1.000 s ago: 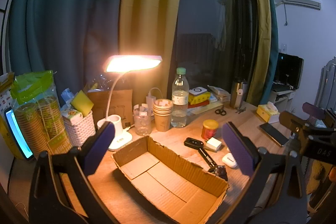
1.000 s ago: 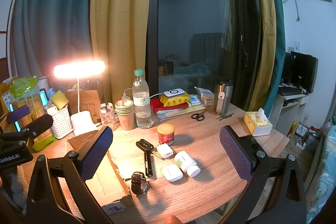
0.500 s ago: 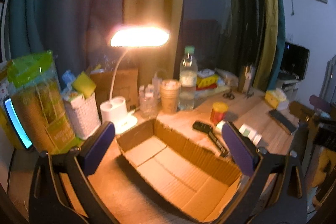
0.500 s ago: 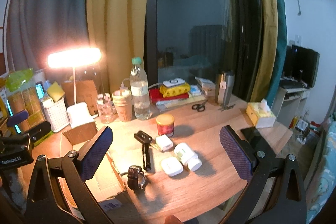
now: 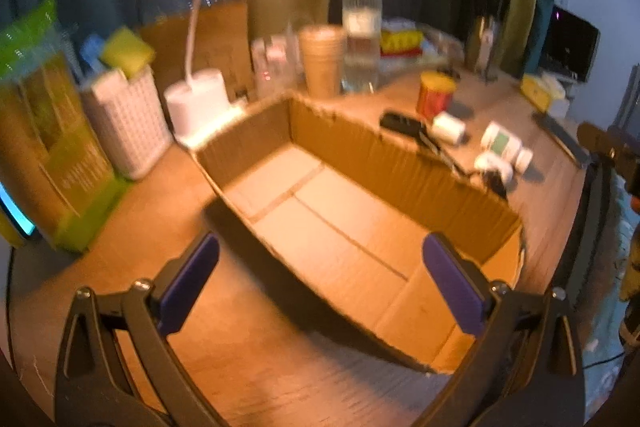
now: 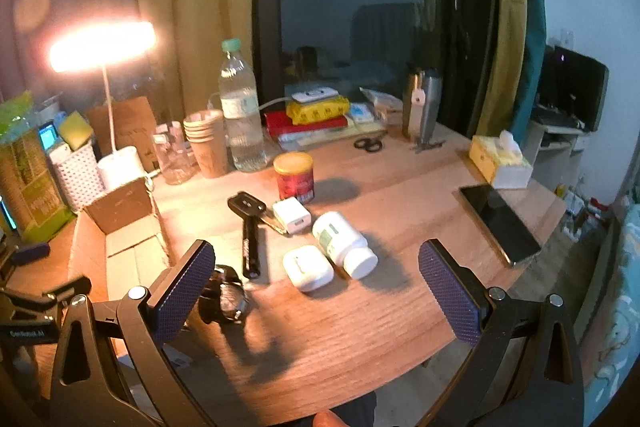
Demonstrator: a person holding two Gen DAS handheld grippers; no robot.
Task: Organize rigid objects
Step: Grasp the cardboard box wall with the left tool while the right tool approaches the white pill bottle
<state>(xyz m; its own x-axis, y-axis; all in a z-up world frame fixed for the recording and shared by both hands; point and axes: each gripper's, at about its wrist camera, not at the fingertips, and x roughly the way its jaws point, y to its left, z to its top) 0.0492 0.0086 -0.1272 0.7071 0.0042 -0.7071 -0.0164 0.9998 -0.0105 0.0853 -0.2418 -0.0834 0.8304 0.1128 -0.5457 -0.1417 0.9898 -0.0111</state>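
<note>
Right gripper [image 6: 314,291]: jaws spread wide, nothing between the pads; it hangs over the near edge of the wooden desk [image 6: 400,195], aimed at the loose items, probably sizing up a first pick.

Left gripper [image 5: 320,285]: jaws also wide apart and empty, hovering over the near end of the cardboard box [image 5: 400,163]. Judged to be there to steady the box or mark it as the drop spot. The box interior is bare, so no sorting is done yet.

Task items lie in a tight cluster just right of the box, near to far:
- wristwatch [image 6: 228,301] ×1, nearest, beside the right gripper's left pad
- white earbud case [image 6: 307,267] ×1
- white pill bottle [image 6: 344,243] ×1, lying on its side, touching or nearly touching the case
- black flashlight [image 6: 251,247] ×1, lying flat, pointing near-far
- white charger cube [image 6: 292,215] ×1
- black car key [image 6: 246,203] ×1
- red can with yellow lid [image 6: 294,177] ×1, upright

Grouping close to the box keeps transfers short.

Farther: smartphone [image 6: 500,223] ×1, at the right edge, well apart; tissue box [image 6: 500,161] ×1; paper cup stack [image 6: 206,143] ×1; water bottle [image 6: 240,111] ×1; lit desk lamp [image 6: 102,45] ×1.
</note>
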